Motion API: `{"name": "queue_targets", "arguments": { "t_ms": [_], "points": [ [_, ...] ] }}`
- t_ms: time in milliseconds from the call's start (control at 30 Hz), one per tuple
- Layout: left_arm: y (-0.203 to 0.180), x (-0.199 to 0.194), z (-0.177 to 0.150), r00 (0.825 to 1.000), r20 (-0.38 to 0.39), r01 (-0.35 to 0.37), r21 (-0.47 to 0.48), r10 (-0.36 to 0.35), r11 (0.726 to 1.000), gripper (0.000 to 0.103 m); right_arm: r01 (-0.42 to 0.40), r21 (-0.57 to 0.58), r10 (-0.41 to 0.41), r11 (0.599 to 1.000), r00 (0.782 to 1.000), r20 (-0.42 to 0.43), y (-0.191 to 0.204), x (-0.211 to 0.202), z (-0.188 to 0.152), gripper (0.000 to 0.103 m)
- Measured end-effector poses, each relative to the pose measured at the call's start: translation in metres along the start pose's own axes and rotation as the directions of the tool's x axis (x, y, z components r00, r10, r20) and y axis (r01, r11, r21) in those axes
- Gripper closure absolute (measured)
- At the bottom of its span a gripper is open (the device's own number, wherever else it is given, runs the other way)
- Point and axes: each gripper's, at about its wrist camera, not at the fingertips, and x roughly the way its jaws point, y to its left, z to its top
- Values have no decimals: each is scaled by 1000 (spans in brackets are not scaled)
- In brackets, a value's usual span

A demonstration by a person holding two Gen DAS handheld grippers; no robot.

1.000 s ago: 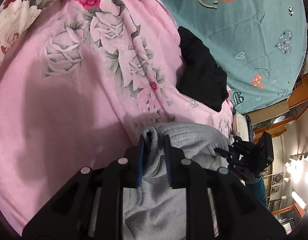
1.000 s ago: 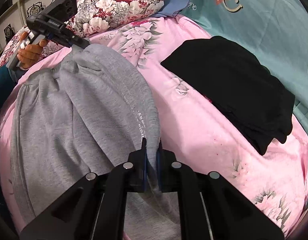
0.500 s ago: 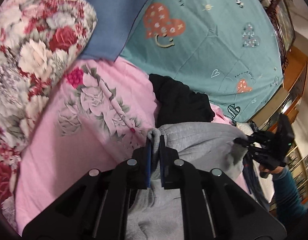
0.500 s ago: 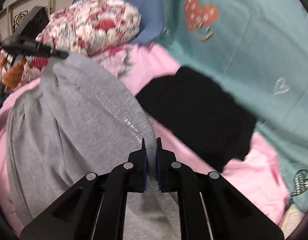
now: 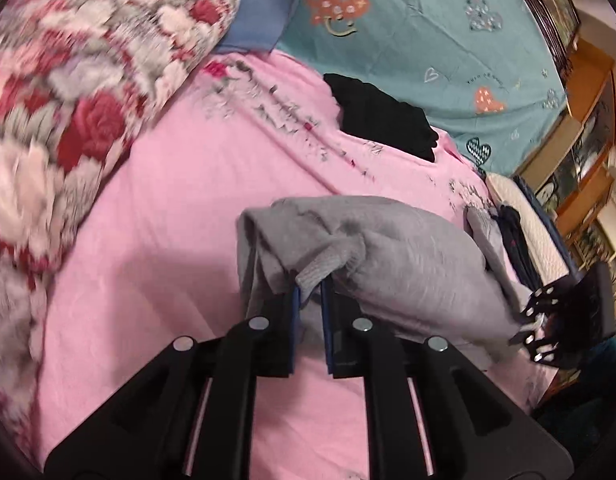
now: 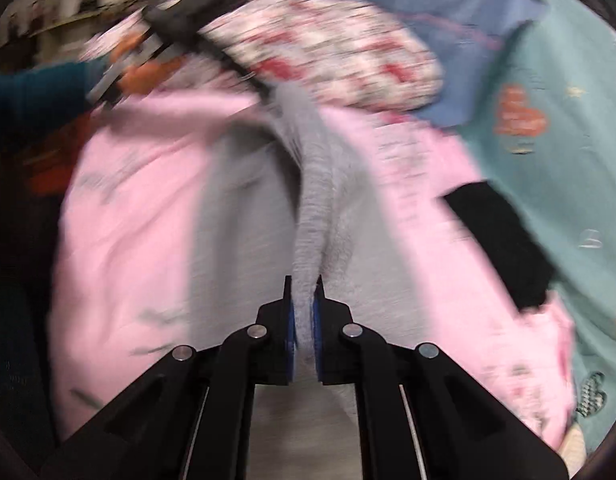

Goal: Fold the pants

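The left gripper is clamped almost fully closed on a ribbed edge of the grey fleece sweatpants, its blue-padded fingers pinching the cloth between them. The sweatpants hang bunched above the pink floral bedsheet, stretching toward four o'clock, where the right gripper grips their other end. In the blurred right wrist view, the right gripper is likewise nearly closed on a grey fold, the cloth running up toward eleven o'clock to the left gripper. A folded black garment lies on the sheet at one o'clock, beside a teal heart-print blanket; a red rose-patterned pillow sits at ten o'clock.
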Motion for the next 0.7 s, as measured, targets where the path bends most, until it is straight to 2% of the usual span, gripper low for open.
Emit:
{"name": "queue_targets", "arguments": {
  "t_ms": [100, 200, 233, 333, 400, 433, 500, 567, 600, 667, 700],
  "points": [
    [-2, -6, -2, 999, 32, 10, -4, -10, 1000, 93, -62, 38, 64, 997, 997, -45, 11, 22, -9, 95],
    [-7, -20, -4, 997, 72, 32, 19, -34, 999, 93, -64, 90, 68, 994, 997, -39, 6, 22, -6, 95],
    [-8, -21, -7, 998, 64, 25, 31, -27, 999, 93, -60, 93, 64, 994, 997, -33, 6, 17, -5, 95],
    [-8, -4, -23, 998, -53, -40, 76, 44, 996, 90, -67, 96, 70, 993, 997, -30, 7, 7, -7, 95],
    [-1, 3, -36, 986, -134, -93, 79, 103, 993, 89, -82, 96, 90, 992, 993, -80, 14, 18, -15, 94],
    [4, 1, -40, 982, -147, -107, 68, 116, 992, 89, -87, 91, 97, 992, 989, -109, 19, 26, -19, 93],
    [12, -15, -42, 984, -130, -122, 34, 125, 992, 89, -92, 83, 104, 992, 982, -156, 28, 41, -25, 85],
    [12, -33, -37, 988, -80, -130, 23, 132, 991, 89, -85, 97, 99, 992, 984, -150, 27, 41, -25, 83],
    [7, -44, -30, 992, -37, -122, 24, 123, 992, 89, -88, 135, 109, 987, 982, -156, 20, 40, -25, 75],
    [-4, -55, -16, 995, 30, -91, 30, 90, 995, 88, -151, 230, 188, 961, 971, -149, 6, 36, -27, 58],
    [-15, -56, -6, 996, 59, -67, 42, 65, 997, 81, -196, 295, 242, 935, 962, -128, -4, 31, -29, 50]
  ]
}}
